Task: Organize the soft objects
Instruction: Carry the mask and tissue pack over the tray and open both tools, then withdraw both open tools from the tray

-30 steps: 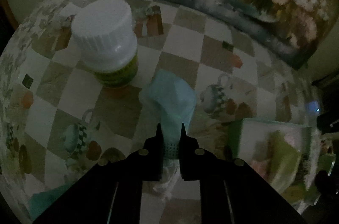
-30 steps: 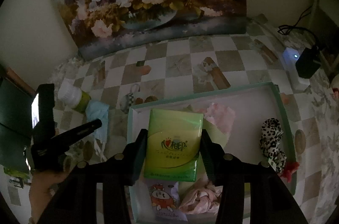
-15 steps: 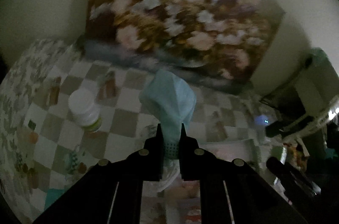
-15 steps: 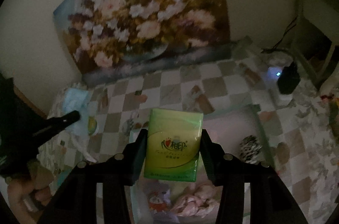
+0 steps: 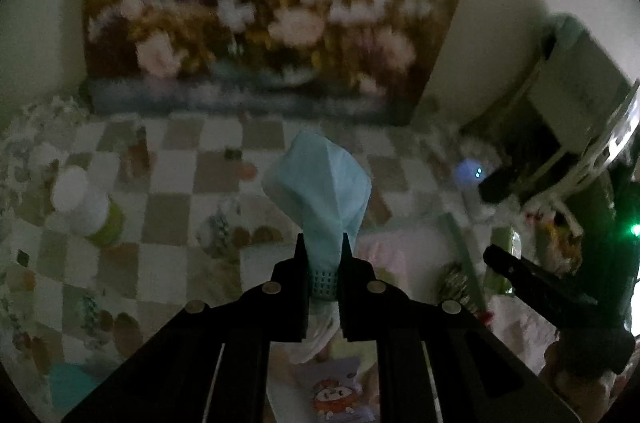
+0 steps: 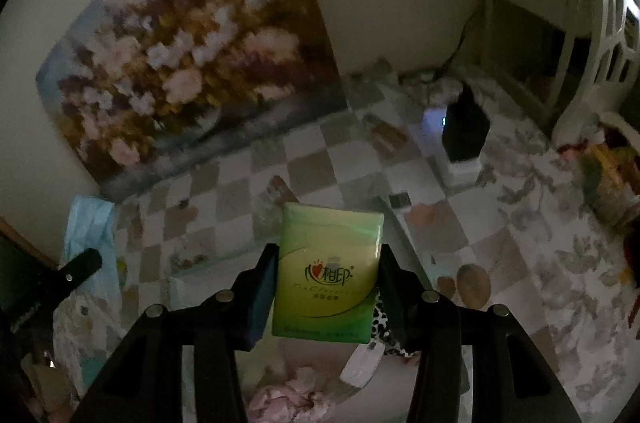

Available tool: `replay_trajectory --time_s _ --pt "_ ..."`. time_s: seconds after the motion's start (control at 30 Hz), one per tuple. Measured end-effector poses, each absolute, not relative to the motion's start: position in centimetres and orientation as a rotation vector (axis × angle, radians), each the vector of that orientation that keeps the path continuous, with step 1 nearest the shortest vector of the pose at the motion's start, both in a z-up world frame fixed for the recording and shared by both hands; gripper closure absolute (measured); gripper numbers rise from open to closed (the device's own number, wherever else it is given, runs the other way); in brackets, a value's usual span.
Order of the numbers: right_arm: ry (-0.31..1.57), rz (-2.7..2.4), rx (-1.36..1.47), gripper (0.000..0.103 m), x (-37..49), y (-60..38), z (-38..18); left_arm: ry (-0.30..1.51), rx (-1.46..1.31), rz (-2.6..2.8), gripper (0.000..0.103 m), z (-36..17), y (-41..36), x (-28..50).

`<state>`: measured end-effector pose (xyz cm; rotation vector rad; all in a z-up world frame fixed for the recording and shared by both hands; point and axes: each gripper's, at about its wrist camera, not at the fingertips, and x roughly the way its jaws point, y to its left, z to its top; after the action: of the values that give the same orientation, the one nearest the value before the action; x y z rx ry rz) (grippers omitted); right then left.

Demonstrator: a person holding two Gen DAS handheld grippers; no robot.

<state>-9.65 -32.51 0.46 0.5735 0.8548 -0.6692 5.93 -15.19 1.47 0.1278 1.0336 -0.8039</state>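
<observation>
Mask point(image 5: 320, 191): light, limp cloth, pinched shut in L gripper point(image 5: 323, 243) above table point(image 5: 168, 219); grip bunched end, not loops. Tissue pack point(image 6: 328, 267): soft, slick film, clamped by sides in R gripper point(image 6: 326, 287), held over tray point(image 6: 208, 265).

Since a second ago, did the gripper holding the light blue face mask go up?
Yes. The left gripper, clamping the light blue face mask, has risen: the white-capped bottle looks much smaller and farther left, and the flower painting now fills the view.
</observation>
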Motion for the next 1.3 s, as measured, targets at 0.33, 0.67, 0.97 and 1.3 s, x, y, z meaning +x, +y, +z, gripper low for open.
replay_trajectory --time_s 0.33,0.67,0.97,1.3 --pt "1.012 -0.634 0.592 0.052 -7.5 -32.5 -5.8 1.166 0.219 -0.778 0.091 -5.0 -17.5 5.3" --pt "1.106 -0.608 0.558 0.051 -6.2 -31.7 -7.9 1.272 0.218 -0.713 0.086 -7.8 -17.0 6.3" --pt "1.108 -0.637 0.564 0.040 -6.3 -31.8 -6.1 1.232 0.237 -0.685 0.050 -4.4 -16.7 6.0" --pt "1.066 -0.658 0.451 0.012 -6.3 -30.5 -1.2 1.131 0.225 -0.597 0.004 -1.1 -14.7 7.3"
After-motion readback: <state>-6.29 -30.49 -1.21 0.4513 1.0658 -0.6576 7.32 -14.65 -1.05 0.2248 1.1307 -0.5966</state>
